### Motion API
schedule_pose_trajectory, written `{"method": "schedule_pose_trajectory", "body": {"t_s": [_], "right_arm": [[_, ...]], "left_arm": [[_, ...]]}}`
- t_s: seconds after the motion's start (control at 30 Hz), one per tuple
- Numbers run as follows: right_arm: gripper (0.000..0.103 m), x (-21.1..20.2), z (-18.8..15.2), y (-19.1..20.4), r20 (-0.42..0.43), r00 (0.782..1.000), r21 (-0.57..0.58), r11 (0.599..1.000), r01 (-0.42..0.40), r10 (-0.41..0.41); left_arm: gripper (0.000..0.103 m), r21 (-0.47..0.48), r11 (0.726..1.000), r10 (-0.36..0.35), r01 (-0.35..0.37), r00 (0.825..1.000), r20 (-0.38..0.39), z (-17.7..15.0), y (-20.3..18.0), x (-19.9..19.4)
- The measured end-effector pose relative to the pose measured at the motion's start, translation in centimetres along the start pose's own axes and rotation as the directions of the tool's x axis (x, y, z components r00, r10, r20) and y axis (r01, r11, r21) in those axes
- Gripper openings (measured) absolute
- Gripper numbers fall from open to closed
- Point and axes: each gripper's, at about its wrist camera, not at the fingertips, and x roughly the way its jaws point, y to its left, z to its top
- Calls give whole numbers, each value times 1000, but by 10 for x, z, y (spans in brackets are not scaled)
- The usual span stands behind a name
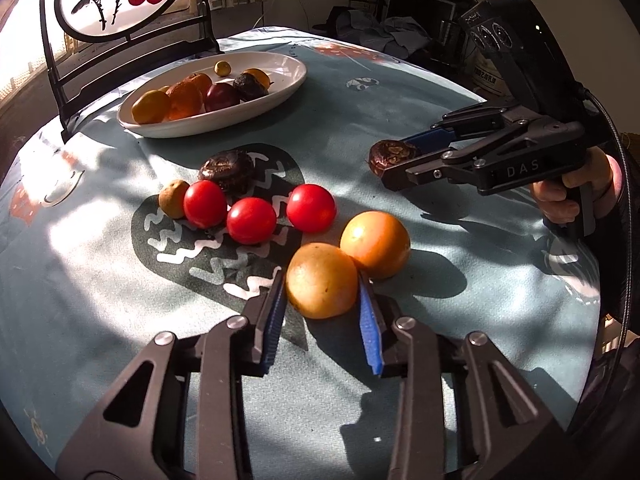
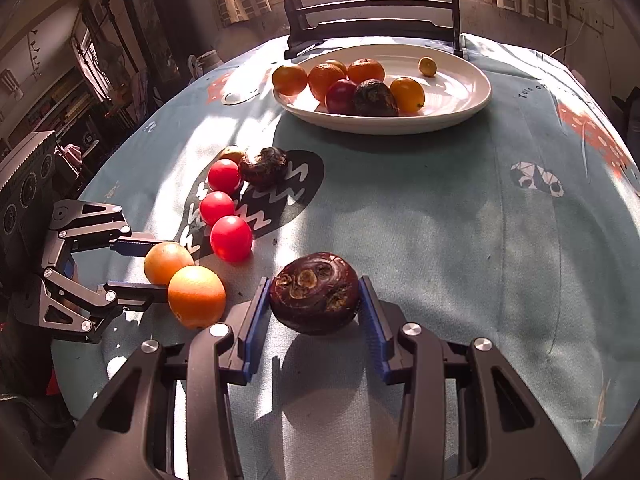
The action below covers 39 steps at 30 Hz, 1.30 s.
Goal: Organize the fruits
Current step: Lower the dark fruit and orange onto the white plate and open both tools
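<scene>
My left gripper (image 1: 323, 292) is shut on an orange (image 1: 322, 280) resting on the tablecloth; a second orange (image 1: 375, 244) touches it. My right gripper (image 2: 314, 296) is shut on a dark wrinkled fruit (image 2: 315, 293) held above the cloth; it also shows in the left wrist view (image 1: 390, 156). Three red tomatoes (image 1: 251, 220), another dark fruit (image 1: 227, 170) and a small tan fruit (image 1: 173, 199) lie loose mid-table. A white oval plate (image 1: 280, 88) at the far side holds several oranges, a plum and a dark fruit.
A black chair (image 1: 120, 68) with a painted round back stands behind the plate. The round table's blue patterned cloth (image 1: 400, 92) drops off at the edges. Cluttered shelves and boxes stand beyond the table.
</scene>
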Motion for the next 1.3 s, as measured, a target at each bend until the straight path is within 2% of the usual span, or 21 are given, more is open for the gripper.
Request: {"method": "schedule_pose_trajectory", "body": {"t_s": [0.13, 0.27, 0.4, 0.5, 0.6, 0.73, 0.87, 1.0, 1.03, 1.07, 1.1, 1.13, 1.17, 1.23, 1.3], "right_arm": [[43, -1, 1, 1, 12, 1000, -1, 1000, -8, 8], [43, -6, 4, 3, 55, 997, -9, 999, -48, 48], [43, -12, 18, 1, 130, 986, 17, 994, -108, 105], [44, -16, 41, -10, 235, 964, 83, 985, -151, 128], [44, -12, 71, -29, 360, 932, 175, 979, -101, 32], [44, 8, 107, -60, 425, 899, 296, 955, -25, -108], [44, 28, 127, -75, 423, 891, 312, 950, 31, -168], [44, 33, 126, -89, 408, 904, 315, 949, -9, -127], [46, 29, 126, -89, 412, 903, 310, 951, -14, -121], [48, 24, 126, -86, 419, 900, 299, 954, -11, -121], [52, 19, 127, -82, 432, 894, 285, 958, -8, -121], [54, 13, 127, -79, 444, 887, 273, 962, -2, -124], [53, 9, 127, -74, 452, 883, 261, 965, 6, -128], [54, 1, 127, -69, 461, 880, 241, 971, 3, -117], [54, -3, 126, -64, 448, 890, 229, 973, -18, -89]], "left_arm": [[35, -16, 1000, 27, -26, 1000, 10, 0, 3, -3], [35, -75, 997, 30, -25, 998, 61, 4, 14, -16], [35, -173, 985, 40, -21, 993, 109, 15, 34, -27], [35, -236, 970, 98, -63, 985, 140, 39, 54, -32], [35, -303, 949, 153, -93, 972, 179, 76, 77, -31], [34, -358, 923, 225, -139, 951, 210, 129, 103, -15], [34, -385, 905, 259, -182, 953, 157, 169, 124, 24], [35, -408, 890, 259, -206, 963, 78, 183, 133, 57], [36, -417, 887, 250, -199, 966, 70, 184, 133, 58], [52, -424, 886, 239, -187, 968, 72, 182, 131, 57], [62, -422, 886, 248, -190, 965, 85, 182, 128, 52], [74, -417, 884, 278, -212, 955, 105, 181, 123, 45], [77, -405, 885, 302, -230, 945, 123, 179, 117, 36], [81, -389, 892, 308, -233, 940, 144, 173, 109, 18], [89, -394, 889, 323, -234, 930, 176, 162, 102, -4]]}}
